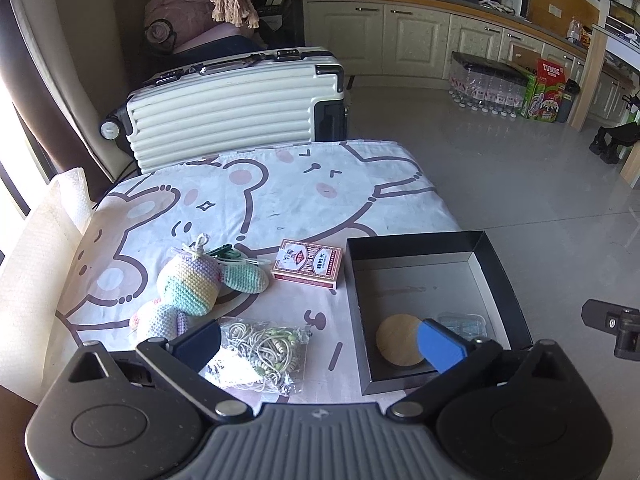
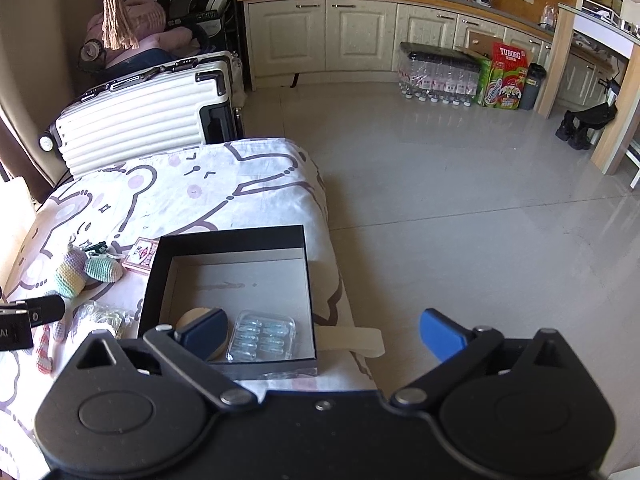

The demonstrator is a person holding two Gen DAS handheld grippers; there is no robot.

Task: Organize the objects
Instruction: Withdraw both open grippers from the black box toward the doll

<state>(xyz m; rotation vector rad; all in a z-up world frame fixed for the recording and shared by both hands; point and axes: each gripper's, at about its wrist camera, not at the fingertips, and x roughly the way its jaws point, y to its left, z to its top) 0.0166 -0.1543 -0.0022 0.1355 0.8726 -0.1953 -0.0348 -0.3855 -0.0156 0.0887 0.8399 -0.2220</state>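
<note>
A black open box [image 1: 496, 264] [image 2: 228, 234] sits at the table's right edge. Inside lie a round wooden disc [image 1: 396, 340] [image 2: 192, 316] and a clear plastic case [image 1: 464, 322] [image 2: 260, 334]. On the cartoon cloth lie a pastel crochet toy [image 1: 188, 284] [image 2: 70, 272], a red card pack [image 1: 308, 264] [image 2: 140, 258] and a bag of coiled cord [image 1: 264, 352] [image 2: 100, 320]. My left gripper [image 1: 320, 344] is open and empty, above the bag and the box's left wall. My right gripper [image 2: 320, 336] is open and empty, above the box's near right corner.
A white ribbed suitcase [image 1: 236, 108] [image 2: 140, 116] stands behind the table. A green clip [image 1: 224, 251] lies by the toy. Grey tiled floor [image 2: 460, 200] lies to the right, with water bottles [image 2: 436, 78] and cabinets at the back. Paper towel [image 1: 48, 232] is at left.
</note>
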